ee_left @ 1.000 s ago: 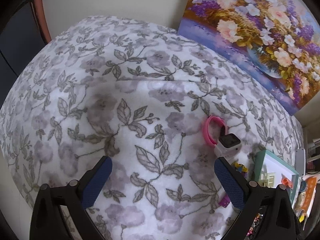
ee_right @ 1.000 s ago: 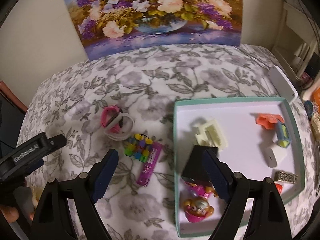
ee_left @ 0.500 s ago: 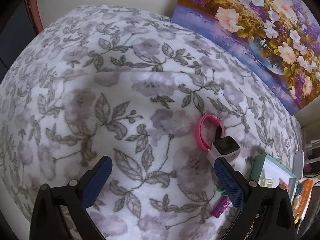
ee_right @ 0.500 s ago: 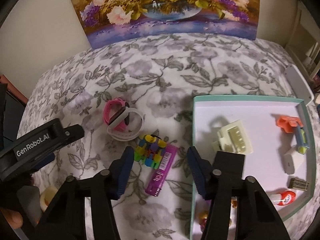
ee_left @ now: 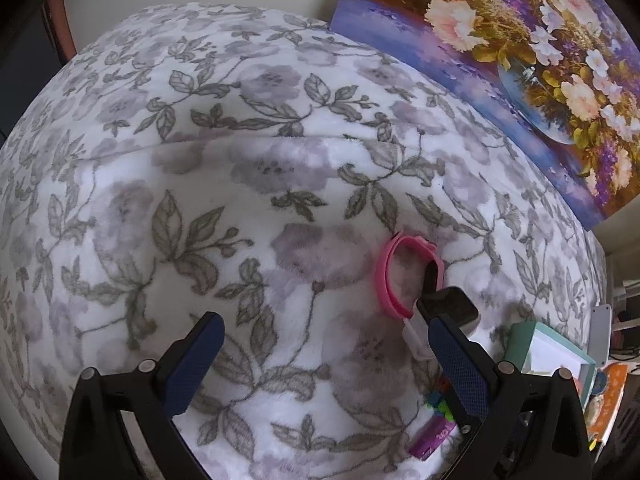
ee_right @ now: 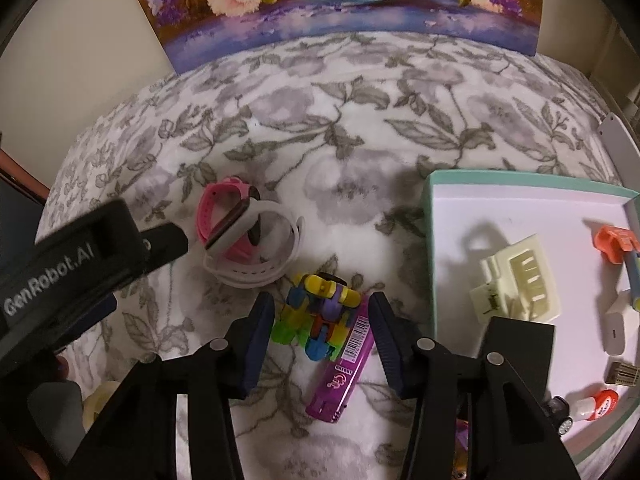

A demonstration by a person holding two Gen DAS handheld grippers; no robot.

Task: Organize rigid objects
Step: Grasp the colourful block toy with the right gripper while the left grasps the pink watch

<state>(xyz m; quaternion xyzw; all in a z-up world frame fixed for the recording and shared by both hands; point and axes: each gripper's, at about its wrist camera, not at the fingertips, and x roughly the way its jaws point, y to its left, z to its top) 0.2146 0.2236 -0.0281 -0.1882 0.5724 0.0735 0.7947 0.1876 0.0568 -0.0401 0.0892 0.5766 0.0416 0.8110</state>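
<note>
The right hand-held gripper (ee_right: 322, 330) is lowered with its jaws apart on both sides of the colourful block toy (ee_right: 318, 318), which lies on the purple lighter (ee_right: 345, 368); they seem not to touch it yet. The left hand-held gripper (ee_left: 320, 354) is released, near the pink watch (ee_left: 394, 278). The teal tray (ee_right: 430, 240) is at the right on the flowered blanket (ee_right: 360, 132).
</note>
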